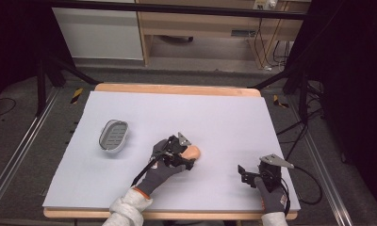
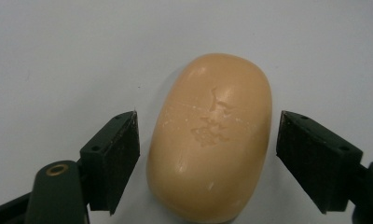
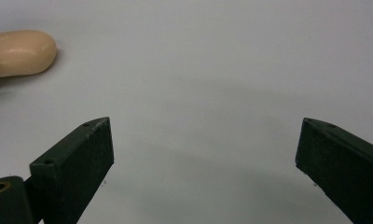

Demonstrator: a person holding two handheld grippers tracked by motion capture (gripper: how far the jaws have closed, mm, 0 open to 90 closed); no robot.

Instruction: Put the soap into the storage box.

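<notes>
The soap bar [image 1: 193, 152] lies mid-table with bare white surface all round; the grey soap dish [image 1: 114, 135] stands well apart to its left, nothing between them

Premises: a laboratory or recording studio. Evidence: black curtains [image 1: 351, 70] on both sides, a dark metal frame [image 1: 177, 8] overhead, floor rails [image 1: 17, 155], loose cables [image 1: 271, 47] by a wooden bench [image 1: 200, 23], and a tabletop [image 1: 177, 117] covered in plain pale sheeting.
</notes>
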